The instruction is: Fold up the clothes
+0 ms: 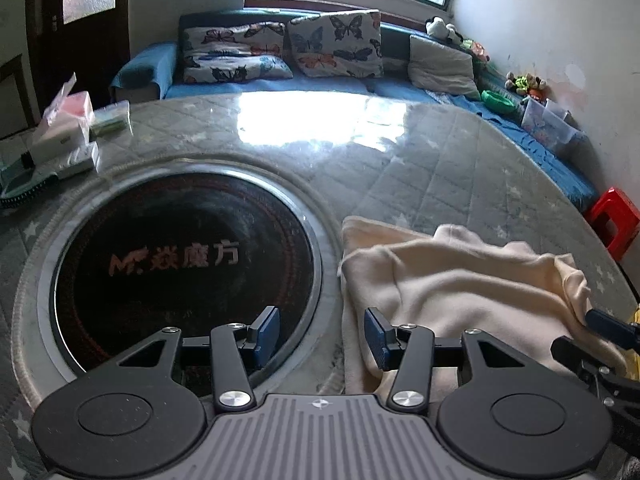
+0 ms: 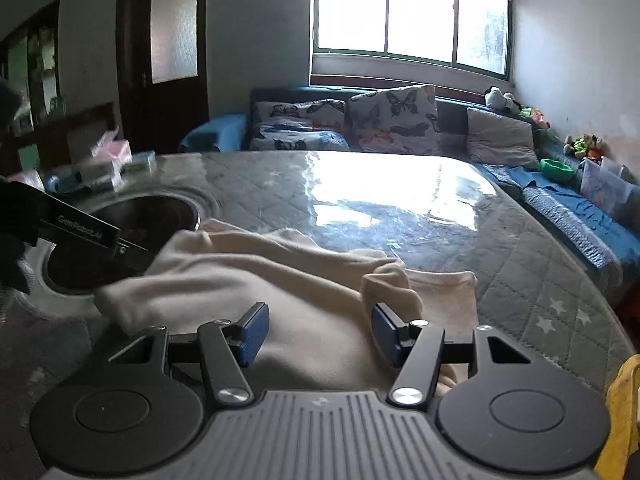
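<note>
1. Both pairs of jaws stand apart with nothing between them: we see the left gripper (image 1: 321, 334) with its blue pads (image 1: 267, 330) spread wide, and the right gripper (image 2: 320, 334) spread just as wide.

2. Writing we can read: the black round cooktop (image 1: 184, 264) set into the table carries reddish lettering, "MF." followed by the Chinese characters 焱魔方. It lies ahead of the left jaws and to their left. In the right wrist view, the arm of the left gripper (image 2: 88, 232) shows white print that looks like "GenRobot.AI". The boxes (image 1: 68, 132) far ahead and left of the left jaws bear labels too small for us to read.

3. The cream garment (image 1: 460, 284) lies crumpled on the quilted table cover (image 1: 460, 152). Seen from the left jaws, it sits ahead and to the right; its near left edge runs under the right-hand pad, while the left-hand pad hangs over the cooktop rim.

4. Seen from the right jaws, the cream garment (image 2: 280, 280) fills the space directly under and ahead of them. A raised fold of cloth (image 2: 390, 284) stands just beyond the right-hand pad, close to it; we cannot tell whether they touch.

5. Beyond the table, ahead of both jaws, sit butterfly-print pillows (image 2: 394, 118) on a blue sofa (image 1: 280, 84). A red stool (image 1: 614, 218) stands far right of the left jaws.
</note>
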A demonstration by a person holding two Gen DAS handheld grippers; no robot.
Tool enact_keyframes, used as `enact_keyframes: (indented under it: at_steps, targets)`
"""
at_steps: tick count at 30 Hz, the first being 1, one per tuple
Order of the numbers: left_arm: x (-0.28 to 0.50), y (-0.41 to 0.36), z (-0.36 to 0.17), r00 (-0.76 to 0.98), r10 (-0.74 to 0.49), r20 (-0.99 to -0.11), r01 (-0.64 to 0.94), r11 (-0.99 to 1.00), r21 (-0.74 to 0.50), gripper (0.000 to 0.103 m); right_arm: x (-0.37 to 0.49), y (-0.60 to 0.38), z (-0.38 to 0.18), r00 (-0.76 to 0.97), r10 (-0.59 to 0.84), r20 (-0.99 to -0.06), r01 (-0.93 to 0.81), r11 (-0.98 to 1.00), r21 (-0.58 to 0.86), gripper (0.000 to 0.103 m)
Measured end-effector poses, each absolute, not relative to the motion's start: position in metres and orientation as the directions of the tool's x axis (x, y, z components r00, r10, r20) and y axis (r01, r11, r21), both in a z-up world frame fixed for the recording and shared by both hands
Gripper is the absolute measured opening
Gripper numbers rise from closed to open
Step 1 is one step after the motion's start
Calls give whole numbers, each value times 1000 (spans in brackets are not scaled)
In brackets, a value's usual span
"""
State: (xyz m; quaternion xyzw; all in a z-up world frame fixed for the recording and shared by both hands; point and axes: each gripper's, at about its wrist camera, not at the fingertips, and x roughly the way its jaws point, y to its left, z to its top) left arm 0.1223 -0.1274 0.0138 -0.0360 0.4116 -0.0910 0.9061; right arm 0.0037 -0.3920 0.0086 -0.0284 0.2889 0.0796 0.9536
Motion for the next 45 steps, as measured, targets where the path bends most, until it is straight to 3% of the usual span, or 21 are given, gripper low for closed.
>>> enact_keyframes:
  at_steps: [6, 22, 27, 33, 45]
  targets:
    - [118, -139, 28, 666, -236, -708, 185, 971, -150, 50, 2, -388, 22, 841, 147, -521, -189, 982, -27, 56]
    - [91, -193, 22, 599, -454, -659, 464, 868, -177, 48, 62, -424, 0, 775, 108, -623, -70, 994, 86, 48]
    - [93, -207, 12, 556, -522, -647, 537, 819, -200, 36, 82, -411, -2, 755, 126, -644, -106, 992, 70, 48]
    - [97, -213, -7, 482, -555, -678, 591, 777, -215, 34, 103, -397, -9, 732, 121, -670, -128, 991, 39, 48]
    - [100, -209, -18, 455, -598, -659, 620, 744, -247, 34, 128, -387, -16, 732, 119, -671, -131, 991, 32, 51]
